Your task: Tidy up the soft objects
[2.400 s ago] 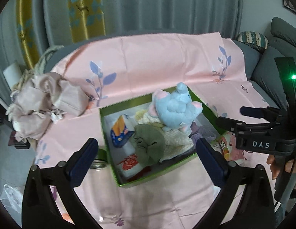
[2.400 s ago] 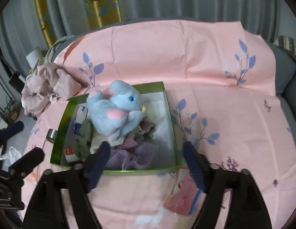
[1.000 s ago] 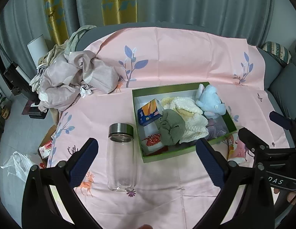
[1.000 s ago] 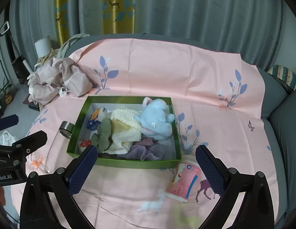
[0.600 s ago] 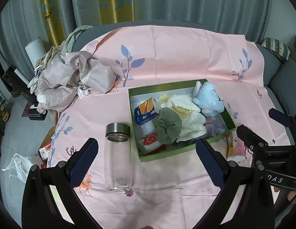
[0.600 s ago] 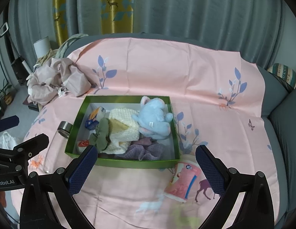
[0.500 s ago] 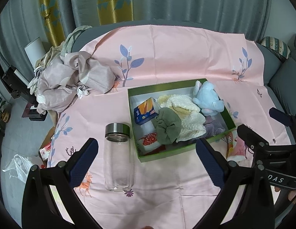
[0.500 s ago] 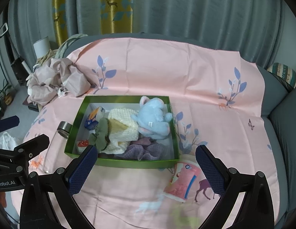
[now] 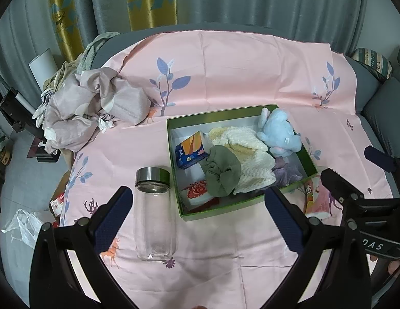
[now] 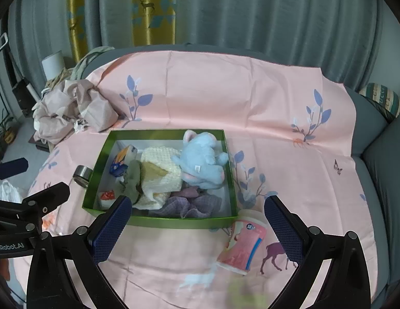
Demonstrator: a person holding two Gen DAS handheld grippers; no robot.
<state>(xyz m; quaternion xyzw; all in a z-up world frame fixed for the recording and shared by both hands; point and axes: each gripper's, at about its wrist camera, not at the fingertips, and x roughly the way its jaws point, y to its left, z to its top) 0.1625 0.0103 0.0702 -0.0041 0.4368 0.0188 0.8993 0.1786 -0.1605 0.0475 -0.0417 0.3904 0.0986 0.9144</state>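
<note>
Left wrist view. Left gripper (image 9: 197,212) spread wide, nothing between the fingers, held back and above the pink sheet (image 9: 225,72). Green box (image 9: 287,189) near centre, holding the soft things: blue plush toy (image 9: 278,134) in the far right corner, cream knitted cloth (image 9: 249,154) in the middle, olive cloth (image 9: 222,175) bunched on top of it, purple cloth (image 9: 287,172) by the near right wall. Also inside: a small blue and orange carton (image 9: 191,149) and a red-flowered packet (image 9: 198,193). Glass jar (image 9: 155,213) with metal lid upright just left of the box, probably left out as a hard item. Pink cup (image 9: 318,200) lying beside the box's right corner, partly hidden behind the right gripper (image 9: 365,172). Crumpled pale cloth heap (image 9: 91,108) at the sheet's far left edge, well apart from the box.

Right wrist view. Right gripper fully parted and empty, hovering near the front wall of the box. Plush toy lying against the right wall, half over the cream cloth. Pink cup tipped on its side just outside the front right corner. Both tools clear of the box, suggesting sorting is finished or nearly so.
</note>
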